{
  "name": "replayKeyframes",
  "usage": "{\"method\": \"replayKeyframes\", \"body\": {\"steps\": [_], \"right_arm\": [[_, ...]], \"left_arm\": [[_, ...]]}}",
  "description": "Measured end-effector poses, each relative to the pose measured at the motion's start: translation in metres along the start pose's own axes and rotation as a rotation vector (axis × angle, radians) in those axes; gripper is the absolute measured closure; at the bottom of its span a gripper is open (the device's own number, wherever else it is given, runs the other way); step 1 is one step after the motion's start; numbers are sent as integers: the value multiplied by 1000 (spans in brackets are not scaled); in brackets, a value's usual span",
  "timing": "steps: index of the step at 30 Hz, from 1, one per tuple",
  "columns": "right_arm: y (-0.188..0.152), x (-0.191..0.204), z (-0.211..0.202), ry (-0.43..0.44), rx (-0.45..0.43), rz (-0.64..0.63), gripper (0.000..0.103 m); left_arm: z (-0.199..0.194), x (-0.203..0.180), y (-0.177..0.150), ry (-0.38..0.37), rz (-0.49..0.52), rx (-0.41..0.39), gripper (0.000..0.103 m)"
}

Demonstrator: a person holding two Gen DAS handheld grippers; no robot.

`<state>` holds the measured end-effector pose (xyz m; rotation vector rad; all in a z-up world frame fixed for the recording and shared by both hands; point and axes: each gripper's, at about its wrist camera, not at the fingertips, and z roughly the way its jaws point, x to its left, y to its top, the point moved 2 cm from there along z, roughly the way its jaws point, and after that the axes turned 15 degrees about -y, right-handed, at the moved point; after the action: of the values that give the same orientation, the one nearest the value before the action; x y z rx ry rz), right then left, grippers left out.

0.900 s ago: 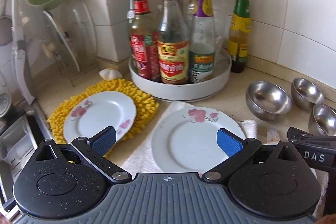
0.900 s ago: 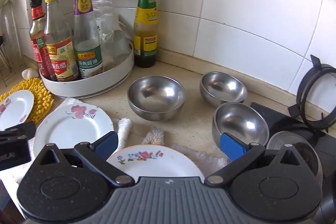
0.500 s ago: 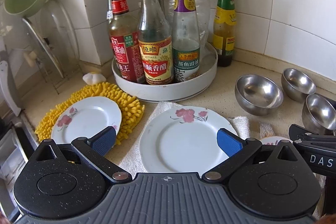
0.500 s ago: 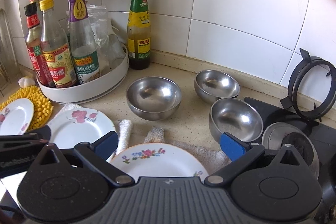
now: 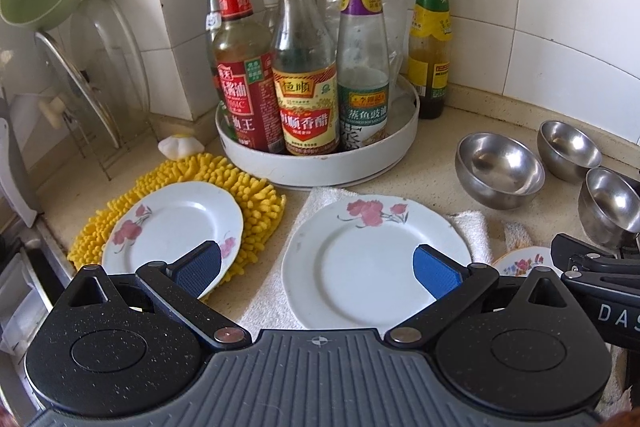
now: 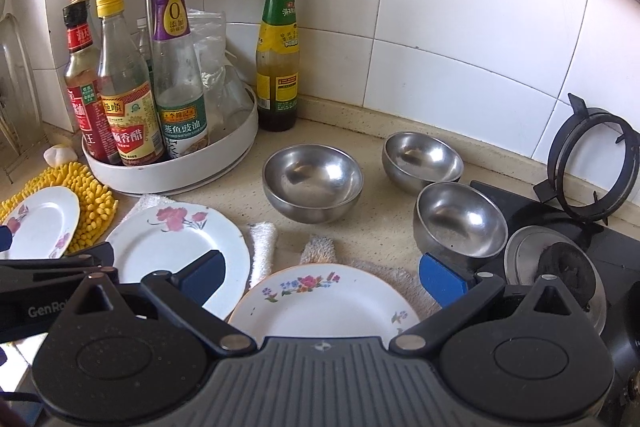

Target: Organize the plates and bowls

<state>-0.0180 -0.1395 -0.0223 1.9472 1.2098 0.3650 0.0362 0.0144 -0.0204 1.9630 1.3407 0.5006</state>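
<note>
1. We hold both grippers above the counter, tilted down at the dishes. The left gripper (image 5: 316, 269) has its jaws wide apart with nothing between the pads; the right gripper (image 6: 320, 277) is the same, spread and empty.
2. The plates lie in a row. The small plate (image 5: 172, 223) sits on the yellow mat (image 5: 260, 203) at the left, the big plate (image 5: 376, 259) lies on the white towel (image 5: 320, 199) just below the bottle rack (image 5: 320, 163), and the gold-rim plate (image 6: 320, 307) rests on a cloth right under our right gripper.
3. The three steel bowls stand apart, none nested: the near bowl (image 6: 460, 223) at the stove's edge, the mid bowl (image 6: 314, 183) and the far bowl (image 6: 422, 161) by the wall.
4. Nothing looks stacked yet, so we judge the task barely begun and the step in hand to be a first approach.
5. For a plate, we should come in low and level so one pad slips under the rim; the towel gives a little, which should help.
6. We take the rim side facing us, not the centre, and close gently; glazed plates are likely slick.
7. We keep the two grippers from crossing, since they sit just beside each other.
8. We stay clear of the bottles when lifting.
</note>
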Motion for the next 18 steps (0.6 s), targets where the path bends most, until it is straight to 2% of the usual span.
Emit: {"method": "replayKeyframes", "body": {"steps": [18], "right_arm": [[-3,10,-7,28,19,8,0]], "left_arm": [[-8,11,-3,16,-27,0,0]]}}
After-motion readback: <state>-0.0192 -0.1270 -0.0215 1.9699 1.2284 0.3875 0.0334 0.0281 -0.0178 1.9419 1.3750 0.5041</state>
